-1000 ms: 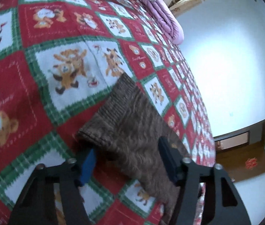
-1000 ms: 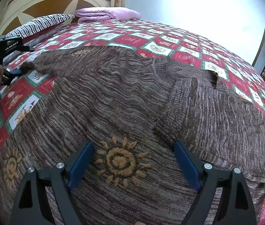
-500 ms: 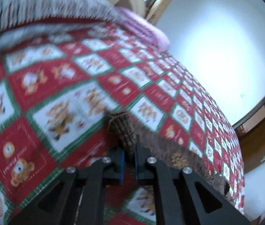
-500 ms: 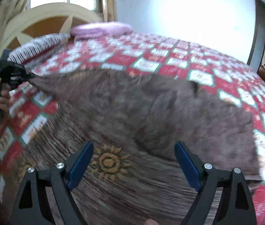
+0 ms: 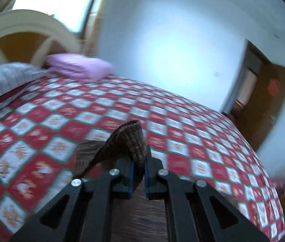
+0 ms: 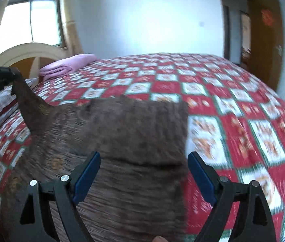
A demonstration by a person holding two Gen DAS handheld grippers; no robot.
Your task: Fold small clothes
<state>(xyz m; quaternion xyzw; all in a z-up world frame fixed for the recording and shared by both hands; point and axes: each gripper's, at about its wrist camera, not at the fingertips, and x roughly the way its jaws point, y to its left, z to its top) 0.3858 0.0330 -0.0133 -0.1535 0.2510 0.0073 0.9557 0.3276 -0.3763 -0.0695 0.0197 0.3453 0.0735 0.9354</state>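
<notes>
My left gripper (image 5: 138,173) pinched the sweater's cuff (image 5: 130,139) tight; my right gripper (image 6: 143,174) hung spread at six o'clock. Best to carry the sleeve (image 6: 29,109) across flat, avoiding bunching.

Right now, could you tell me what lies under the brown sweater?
The brown sweater rests on the red checked bedspread. Whatever lies beneath its spread body stays covered; one cuff is lifted clear.

I see the bed (image 6: 233,104) under a red, white and green checked quilt with bear prints. The brown sweater (image 6: 134,145) lies spread on my near side, one sleeve lifted off it. A folded pink blanket (image 6: 69,64) and a striped pillow (image 5: 3,80) sit by the arched headboard (image 5: 21,40).
</notes>
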